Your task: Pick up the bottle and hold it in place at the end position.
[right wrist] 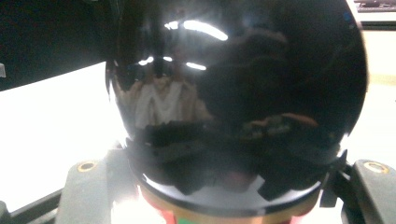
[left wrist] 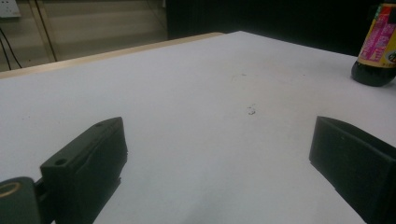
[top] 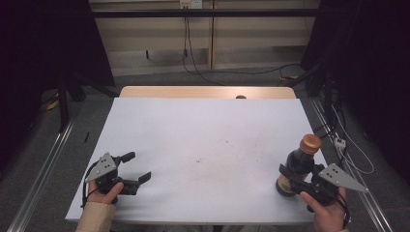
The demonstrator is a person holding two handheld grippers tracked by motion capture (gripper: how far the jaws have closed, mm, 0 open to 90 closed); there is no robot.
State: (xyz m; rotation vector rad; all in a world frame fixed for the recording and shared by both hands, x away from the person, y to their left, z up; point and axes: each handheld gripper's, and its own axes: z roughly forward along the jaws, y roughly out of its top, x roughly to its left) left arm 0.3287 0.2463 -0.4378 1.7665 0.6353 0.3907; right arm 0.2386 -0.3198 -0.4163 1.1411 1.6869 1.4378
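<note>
A dark glass bottle (top: 299,164) with a brown cap (top: 310,143) stands near the right edge of the white table top (top: 203,125), leaning slightly. My right gripper (top: 289,180) is shut on its lower body, with a jaw on each side. In the right gripper view the glossy black bottle (right wrist: 233,93) sits close up between the two jaws. My left gripper (top: 139,166) rests near the front left corner, open with nothing between its jaws. In the left gripper view the bottle (left wrist: 376,51), with its pink and yellow label, stands far off at the upper right.
A few small dark specks (top: 199,159) mark the middle of the white sheet. A wooden strip (top: 208,92) runs along the table's far edge. Metal rails (top: 43,164) flank the table, and cables (top: 348,145) lie on the floor at right.
</note>
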